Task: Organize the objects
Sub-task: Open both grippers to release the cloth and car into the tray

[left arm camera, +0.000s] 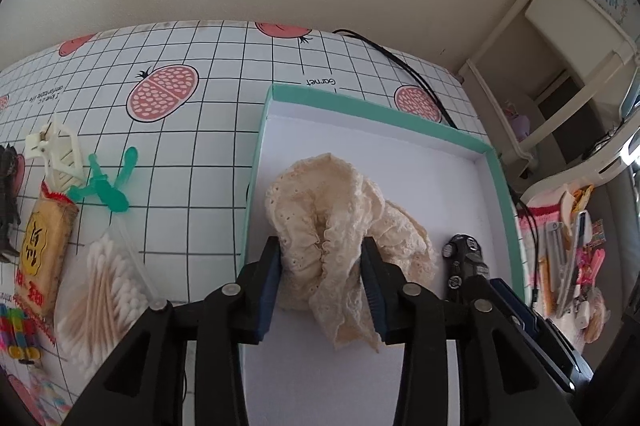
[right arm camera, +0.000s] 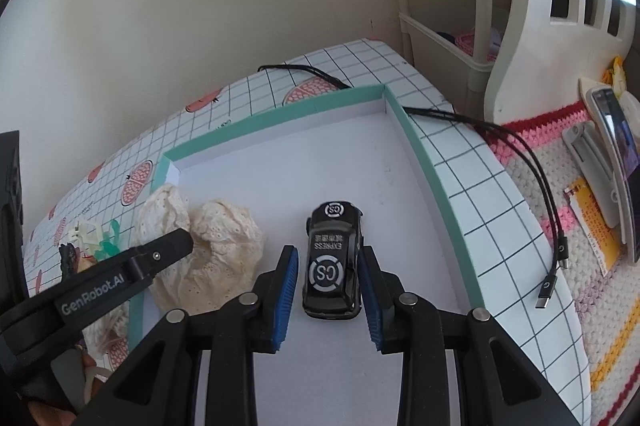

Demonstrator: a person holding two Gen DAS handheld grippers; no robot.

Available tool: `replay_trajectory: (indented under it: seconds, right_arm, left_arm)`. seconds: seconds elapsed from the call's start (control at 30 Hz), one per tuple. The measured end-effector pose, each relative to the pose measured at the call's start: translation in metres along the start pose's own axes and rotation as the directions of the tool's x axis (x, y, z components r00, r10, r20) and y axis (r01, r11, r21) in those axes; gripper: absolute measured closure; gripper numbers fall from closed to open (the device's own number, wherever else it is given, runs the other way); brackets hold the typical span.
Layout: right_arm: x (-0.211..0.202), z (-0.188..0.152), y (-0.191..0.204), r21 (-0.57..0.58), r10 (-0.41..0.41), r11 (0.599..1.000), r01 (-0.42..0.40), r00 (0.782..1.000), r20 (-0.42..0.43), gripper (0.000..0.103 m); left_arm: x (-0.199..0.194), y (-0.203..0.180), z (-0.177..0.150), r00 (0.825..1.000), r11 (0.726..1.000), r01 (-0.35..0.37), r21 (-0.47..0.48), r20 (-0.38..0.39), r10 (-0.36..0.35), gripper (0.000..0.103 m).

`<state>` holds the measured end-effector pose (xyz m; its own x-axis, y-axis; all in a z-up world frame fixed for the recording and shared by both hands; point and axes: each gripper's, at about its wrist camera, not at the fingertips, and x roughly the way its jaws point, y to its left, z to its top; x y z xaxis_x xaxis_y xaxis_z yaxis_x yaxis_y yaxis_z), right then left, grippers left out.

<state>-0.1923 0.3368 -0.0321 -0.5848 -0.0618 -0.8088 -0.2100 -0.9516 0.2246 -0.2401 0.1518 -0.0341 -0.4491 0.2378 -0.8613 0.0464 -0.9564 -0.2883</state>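
Observation:
A cream lace cloth (left arm camera: 320,210) lies bunched at the near left of a white box with a teal rim (left arm camera: 372,108). My left gripper (left arm camera: 322,266) is shut on the cloth's near folds, one blue pad on each side. In the right wrist view the same cloth (right arm camera: 220,246) sits beside a black toy car (right arm camera: 332,262) on the box floor (right arm camera: 320,170). My right gripper (right arm camera: 328,258) straddles the car and stands open. A thin gap shows at the left pad, and the right pad is close against the car. The car (left arm camera: 464,258) also shows at the left wrist view's right.
Left of the box on the grid tablecloth (left arm camera: 224,130) lie a bag of cotton swabs (left arm camera: 104,290), a green plastic piece (left arm camera: 108,186), a white clip (left arm camera: 56,154) and a biscuit pack (left arm camera: 44,254). Black cables (right arm camera: 520,154) trail over the table's right edge. A white shelf (right arm camera: 516,26) stands right.

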Motion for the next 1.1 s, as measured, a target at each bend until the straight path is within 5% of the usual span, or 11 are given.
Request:
replay_trajectory:
  seconds: [0.33, 0.5, 0.73, 0.87, 1.1]
  right_arm:
    - [-0.018, 0.008, 0.014, -0.035, 0.010, 0.999, -0.010, 1.000, -0.017, 0.070]
    - [-0.025, 0.010, 0.024, -0.081, -0.013, 0.997, 0.009, 0.999, -0.045, 0.069]
    - [-0.028, 0.008, 0.028, -0.112, -0.051, 0.993, 0.044, 0.997, -0.059, 0.047]
    - [-0.030, 0.010, 0.026, -0.098, -0.047, 0.994, 0.041, 0.997, -0.065, 0.034]
    - [-0.031, 0.009, 0.031, -0.115, -0.044, 0.993, 0.035, 0.996, -0.075, 0.016]
  left_arm:
    - [-0.038, -0.002, 0.005, 0.997, 0.998, -0.069, -0.007, 0.040, 0.069, 0.057]
    - [-0.052, -0.011, -0.001, 0.981, 0.981, -0.187, 0.045, 0.062, 0.184, 0.053]
    - [-0.060, -0.003, -0.008, 0.969, 0.970, -0.245, 0.003, 0.046, 0.244, 0.053]
    - [-0.064, 0.005, -0.013, 0.953, 0.954, -0.300, -0.011, 0.039, 0.300, 0.030]
    - [-0.071, 0.018, -0.016, 0.940, 0.940, -0.335, -0.063, 0.044, 0.338, 0.025]
